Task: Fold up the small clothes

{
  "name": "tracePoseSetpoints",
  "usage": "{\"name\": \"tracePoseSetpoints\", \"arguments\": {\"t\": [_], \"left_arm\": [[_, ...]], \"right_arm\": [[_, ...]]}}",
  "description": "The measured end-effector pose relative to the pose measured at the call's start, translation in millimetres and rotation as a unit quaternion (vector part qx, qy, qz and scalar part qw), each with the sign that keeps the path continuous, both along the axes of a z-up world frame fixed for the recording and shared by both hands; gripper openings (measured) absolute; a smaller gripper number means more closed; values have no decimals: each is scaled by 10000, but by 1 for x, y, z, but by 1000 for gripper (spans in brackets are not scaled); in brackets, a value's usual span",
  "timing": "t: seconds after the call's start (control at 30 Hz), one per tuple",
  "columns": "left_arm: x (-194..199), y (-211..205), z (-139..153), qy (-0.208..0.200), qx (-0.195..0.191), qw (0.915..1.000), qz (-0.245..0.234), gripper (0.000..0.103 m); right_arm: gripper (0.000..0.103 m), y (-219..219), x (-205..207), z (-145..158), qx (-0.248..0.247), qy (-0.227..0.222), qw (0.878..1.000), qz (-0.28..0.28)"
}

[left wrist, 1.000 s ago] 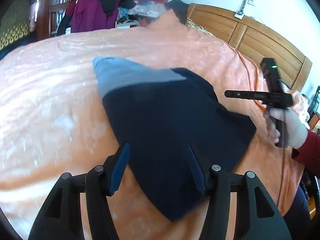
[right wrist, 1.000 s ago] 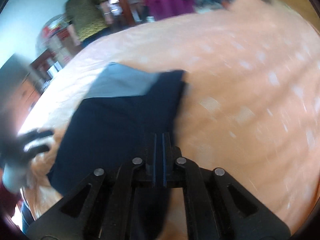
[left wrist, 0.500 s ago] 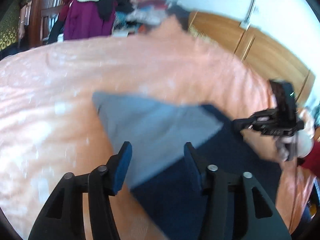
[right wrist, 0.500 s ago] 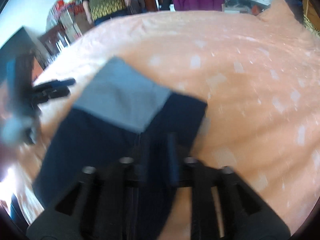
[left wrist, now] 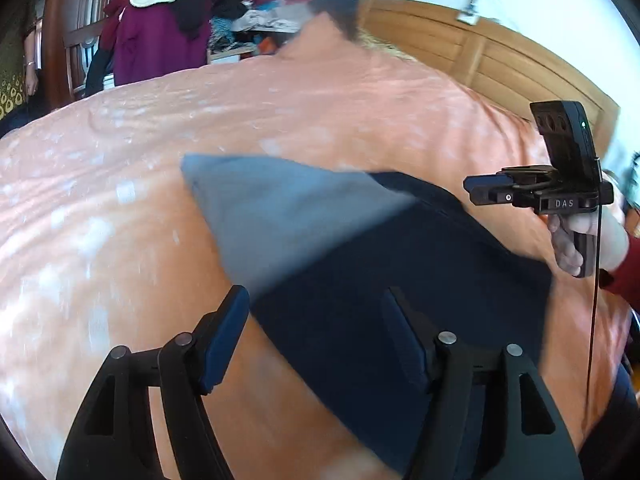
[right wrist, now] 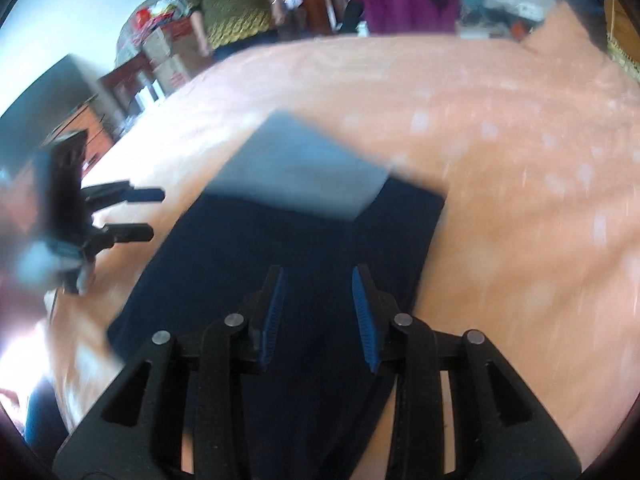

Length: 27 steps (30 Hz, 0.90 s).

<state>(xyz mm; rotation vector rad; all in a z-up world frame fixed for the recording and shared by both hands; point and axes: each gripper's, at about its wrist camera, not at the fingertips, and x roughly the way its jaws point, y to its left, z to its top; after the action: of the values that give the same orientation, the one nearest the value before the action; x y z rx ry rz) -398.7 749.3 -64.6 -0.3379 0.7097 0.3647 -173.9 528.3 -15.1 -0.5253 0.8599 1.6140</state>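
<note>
Lying flat on the bed (left wrist: 120, 168), the navy garment (left wrist: 400, 280) sits beneath both hand-held grippers, left (left wrist: 316, 332) and right (right wrist: 318, 312), jaws spread, empty.

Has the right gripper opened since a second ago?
Yes. The right gripper, shut a second ago, now has its jaws apart over the navy garment on the bedspread.

Both grippers were black plastic with blue ribbed finger pads (right wrist: 362, 316) and silver rivets. The right gripper (left wrist: 486, 190) bore "DAS" lettering, a green light and a thin cable; its hand (left wrist: 572, 244) wore a dark-red sleeve.
</note>
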Motion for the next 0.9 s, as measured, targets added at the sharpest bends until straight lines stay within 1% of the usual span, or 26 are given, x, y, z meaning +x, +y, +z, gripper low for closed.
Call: {"name": "tracePoseSetpoints", "arguments": {"t": [0.03, 0.07, 0.1, 0.13, 0.17, 0.2, 0.23, 0.27, 0.3, 0.33, 0.37, 0.4, 0.43, 0.47, 0.5, 0.53, 0.57, 0.6, 0.67, 0.73, 0.77, 0.8, 0.83, 0.87, 0.9], "left_arm": [[-8, -17, -11, 275, -27, 9996, -2, 80], [-15, -28, -25, 664, -30, 9978, 26, 79], [-20, -37, -36, 935, -91, 9955, 90, 80], [-31, -41, -44, 895, -290, 9954, 199, 80], [-43, -45, -42, 700, -466, 9956, 410, 80], [-52, -49, -36, 720, -427, 9947, 590, 78], [-61, -57, -25, 768, -273, 9940, 735, 77], [-70, -67, -12, 667, -150, 9945, 794, 78], [-79, -76, -1, 539, -50, 9949, 847, 78], [-88, -84, 8, 438, 16, 9947, 932, 84], [-95, -90, 13, 375, 31, 9944, 991, 89], [-96, -94, 11, 436, 48, 9940, 1005, 93], [-97, -96, 9, 510, 78, 9932, 1046, 91], [-94, -95, 3, 528, 33, 9923, 1124, 89], [-92, -94, 1, 435, -23, 9928, 1112, 85], [-88, -97, 2, 328, -15, 9935, 1087, 83], [-83, -99, 4, 243, 45, 9939, 1076, 83], [-81, -104, 5, 173, 94, 9947, 1011, 83], [-64, -109, 1, 194, 66, 9963, 835, 83], [-47, -104, -15, 479, -47, 9960, 747, 83], [-39, -101, -29, 647, -281, 9950, 703, 84], [-40, -102, -36, 726, -426, 9940, 705, 85], [-42, -103, -39, 758, -495, 9931, 743, 85], [-48, -105, -38, 733, -565, 9925, 794, 85], [-55, -111, -35, 753, -564, 9920, 842, 85]], "right_arm": [[39, -10, -5, -12, -234, 48, 9997, 14], [44, -20, -11, -26, -523, 35, 9986, -16], [50, -29, -16, -34, -641, -107, 9979, -71], [50, -36, -20, -31, -619, -233, 9977, -125], [51, -41, -21, -22, -653, -215, 9976, -107], [50, -47, -21, -4, -666, -183, 9976, -44], [49, -56, -22, 18, -541, -345, 9979, 26], [50, -71, -21, 46, -296, -689, 9972, 69], [57, -80, -19, 62, -141, -918, 9957, 26], [71, -91, -14, 76, -39, -1078, 9941, -85], [72, -98, -9, 80, -32, -1171, 9929, -200], [72, -101, -8, 77, -62, -1224, 9921, -286], [68, -100, -8, 71, -95, -1201, 9921, -339], [63, -99, -11, 64, -116, -1047, 9939, -322], [52, -98, -20, 56, -72, -923, 9954, -255], [38, -93, -28, 45, -58, -927, 9955, -188], [30, -84, -32, 33, -120, -866, 9960, -161], [18, -76, -32, 22, -197, -804, 9964, -183], [18, -70, -29, -4, -395, -892, 9944, -414], [16, -66, -25, -35, -785, -901, 9918, -456], [16, -69, -23, -40, -788, -875, 9920, -450], [16, -75, -22, -39, -751, -901, 9921, -452], [18, -79, -21, -37, -770, -932, 9915, -484], [19, -86, -20, -31, -770, -963, 9909, -538], [23, -93, -19, -25, -771, -1016, 9899, -623]]}}
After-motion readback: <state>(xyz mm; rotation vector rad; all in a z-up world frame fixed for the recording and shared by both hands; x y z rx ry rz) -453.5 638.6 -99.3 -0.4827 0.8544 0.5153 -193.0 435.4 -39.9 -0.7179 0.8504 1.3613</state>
